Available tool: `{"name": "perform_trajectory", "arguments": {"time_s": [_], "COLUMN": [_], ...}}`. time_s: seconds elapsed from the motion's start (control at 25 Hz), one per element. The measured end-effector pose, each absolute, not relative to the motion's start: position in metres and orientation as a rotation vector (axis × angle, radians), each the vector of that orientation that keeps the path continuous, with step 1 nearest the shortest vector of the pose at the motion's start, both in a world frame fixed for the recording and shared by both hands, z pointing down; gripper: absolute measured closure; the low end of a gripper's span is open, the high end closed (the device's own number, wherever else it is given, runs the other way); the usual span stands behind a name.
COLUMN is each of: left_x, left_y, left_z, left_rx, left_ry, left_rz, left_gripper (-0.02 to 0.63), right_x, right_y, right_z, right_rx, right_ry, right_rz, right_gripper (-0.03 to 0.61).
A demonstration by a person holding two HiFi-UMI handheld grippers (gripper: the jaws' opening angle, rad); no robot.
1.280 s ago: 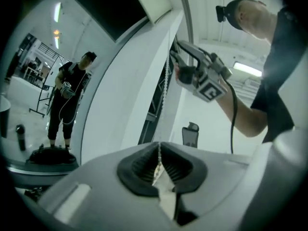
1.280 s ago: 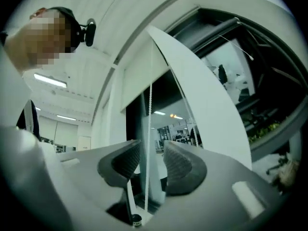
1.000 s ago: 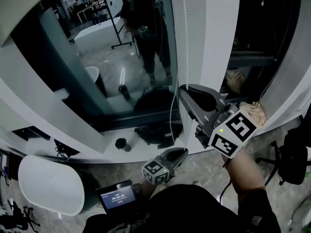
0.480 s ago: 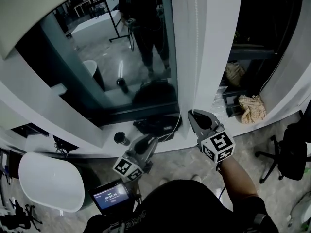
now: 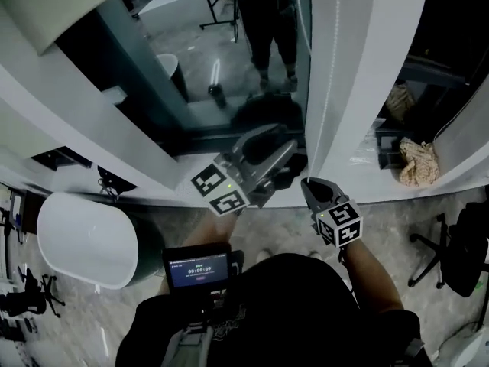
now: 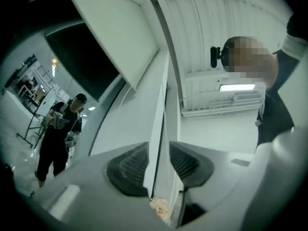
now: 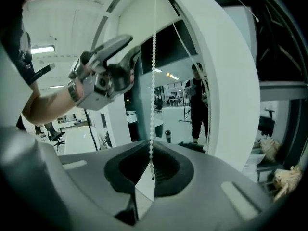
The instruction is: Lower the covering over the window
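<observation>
Right now the bead chain (image 7: 153,81) is the thing being worked. It hangs straight down in front of the white post (image 5: 367,67) beside the window (image 5: 229,90). The covering (image 5: 46,10) looks to be the pale flat sheet far to the left of the post and high up, so most of the glass is bare. I think it has a long way to come down.

The right gripper (image 5: 315,189) is low, just in front of the foot of the post. Its jaws are squeezed tight on the chain, and the beads run down right into them.

The left gripper (image 5: 276,142) is just left of the post and higher than the right one. Its jaws have just been opening and now stand wide. Its pads (image 6: 130,170) press on nothing. I see only the edge of the post far off between them, and no beads that I can make out.

So this looks like a hand-over-hand pull. One hand keeps the chain and the free hand goes up for a new hold. Next, the left gripper needs to slip its wide jaws around the chain above the right gripper, pinch the beads, and pull down while the right one lets go.
</observation>
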State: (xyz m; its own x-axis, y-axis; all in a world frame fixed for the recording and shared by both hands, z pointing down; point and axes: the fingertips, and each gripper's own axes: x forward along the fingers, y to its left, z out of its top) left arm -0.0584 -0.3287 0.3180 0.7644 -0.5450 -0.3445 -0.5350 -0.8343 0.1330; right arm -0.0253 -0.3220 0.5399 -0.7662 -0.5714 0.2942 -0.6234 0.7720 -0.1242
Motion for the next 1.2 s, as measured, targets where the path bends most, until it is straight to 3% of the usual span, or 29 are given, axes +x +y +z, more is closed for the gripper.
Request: {"name": "perform_trajectory", "arguments": {"time_s": [0.24,0.36,0.68,0.8,0.92,1.2], "left_x": [-0.022,-0.016,0.012,0.008,-0.004,-0.001], "left_y": [-0.331,-0.331,-0.34,-0.339,-0.35,-0.362], "left_z": [0.279,0.273,0.271,0.26,0.259,0.325], "left_rx": [2.995,2.997,3.117,3.071,2.986,3.126], "left_ry": [-0.744,-0.693,-0.75,-0.693,-0.712,-0.913], "left_rz": [-0.632,-0.626,-0.525,-0.643,-0.677,-0.193], "left_gripper": [0.489,0.603,0.593,0.562,0.604,0.604], "right_x": [-0.044,-0.04,-0.016,-0.017,-0.025,-0.038], "right_y": [-0.29,-0.285,-0.3,-0.302,-0.3,-0.27], "right_z": [0.575,0.579,0.577,0.578,0.577,0.635], "right_rx": [0.831,0.831,0.874,0.863,0.835,0.671], "right_ry": [-2.693,-2.682,-2.666,-2.663,-2.668,-2.514], "right_rz": [0.415,0.433,0.464,0.486,0.492,0.563], "right_gripper": [0.565,0.565,0.565,0.564,0.565,0.563]}}
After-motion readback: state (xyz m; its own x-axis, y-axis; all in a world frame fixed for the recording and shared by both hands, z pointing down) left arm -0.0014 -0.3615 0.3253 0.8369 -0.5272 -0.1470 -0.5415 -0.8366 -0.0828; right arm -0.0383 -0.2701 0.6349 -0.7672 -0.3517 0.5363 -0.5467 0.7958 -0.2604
